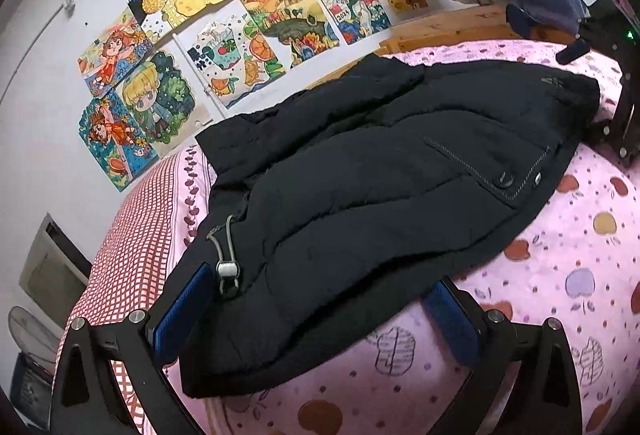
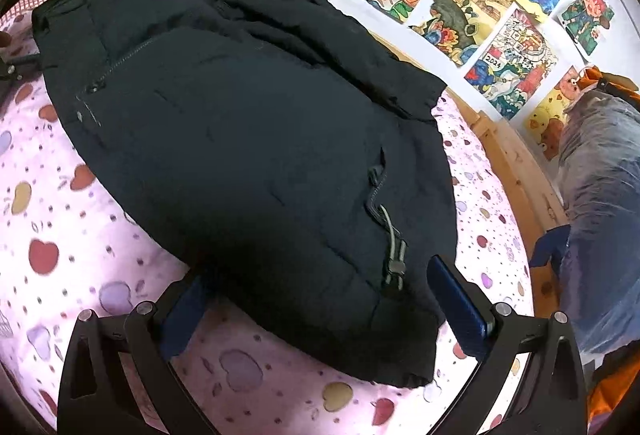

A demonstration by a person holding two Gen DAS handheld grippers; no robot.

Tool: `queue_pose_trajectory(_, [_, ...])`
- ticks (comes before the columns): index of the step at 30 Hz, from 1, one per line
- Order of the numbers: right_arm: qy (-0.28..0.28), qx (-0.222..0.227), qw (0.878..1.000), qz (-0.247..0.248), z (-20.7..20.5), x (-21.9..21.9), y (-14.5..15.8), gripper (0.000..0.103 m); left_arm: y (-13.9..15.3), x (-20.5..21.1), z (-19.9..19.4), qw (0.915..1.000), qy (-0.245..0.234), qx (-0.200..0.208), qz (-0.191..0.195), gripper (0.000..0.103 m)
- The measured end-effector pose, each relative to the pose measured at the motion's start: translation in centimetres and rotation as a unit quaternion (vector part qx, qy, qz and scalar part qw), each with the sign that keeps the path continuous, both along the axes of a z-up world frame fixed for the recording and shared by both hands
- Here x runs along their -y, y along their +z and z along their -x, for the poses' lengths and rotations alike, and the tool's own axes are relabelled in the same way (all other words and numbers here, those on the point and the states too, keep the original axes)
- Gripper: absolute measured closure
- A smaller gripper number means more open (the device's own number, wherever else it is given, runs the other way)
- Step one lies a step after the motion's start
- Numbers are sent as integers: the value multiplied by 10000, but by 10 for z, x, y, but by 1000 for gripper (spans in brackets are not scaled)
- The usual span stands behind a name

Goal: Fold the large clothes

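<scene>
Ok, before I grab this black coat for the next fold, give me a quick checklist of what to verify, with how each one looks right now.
1. Left gripper open, fingers either side of the coat's edge: ok.
2. Right gripper open around its end of the black coat: ok.
3. Coat lying fairly flat on the pink bedsheet: ok.
4. Drawcord toggle clear of the left pads: not ok, it sits right beside one finger.
5. Other toggle clear of the right pads: ok, it lies between them but apart.
6. Sleeves tucked underneath: cannot tell.
</scene>
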State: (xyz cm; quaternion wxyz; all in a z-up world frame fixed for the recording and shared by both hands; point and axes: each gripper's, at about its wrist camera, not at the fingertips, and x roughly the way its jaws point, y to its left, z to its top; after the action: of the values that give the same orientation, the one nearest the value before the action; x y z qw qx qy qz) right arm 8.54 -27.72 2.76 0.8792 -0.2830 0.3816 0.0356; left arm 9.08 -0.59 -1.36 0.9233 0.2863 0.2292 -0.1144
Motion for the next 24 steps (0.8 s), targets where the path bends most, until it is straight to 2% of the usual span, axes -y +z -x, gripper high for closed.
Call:
queue_pose_trajectory(9, [130,86,9997,-168,-4,-7,4,4,0,10,0,9997,-188,163,7,0])
queue_pose_trajectory(13, [188,48,9995,-248,-5,-10,4,19,1,7,-3,9996,-228,124,62,2])
queue_pose_trajectory(15, [167,12,9995,-280,-6,-10,3,26,1,8,-3,9996,-246,127,67,8])
queue_pose_trajectory(17, [143,-10,9994,-304,-7,-10,3,44,1,9,-5,9997,-238,96,40,20])
queue_pose_trajectory(20, [134,-86,9993,-346,-9,-13,3,55,0,10,-8,9998,-188,32,40,35])
queue_pose_trajectory(24, [60,-109,9983,-561,-12,-10,7,69,4,9,-13,9997,-172,-6,146,41])
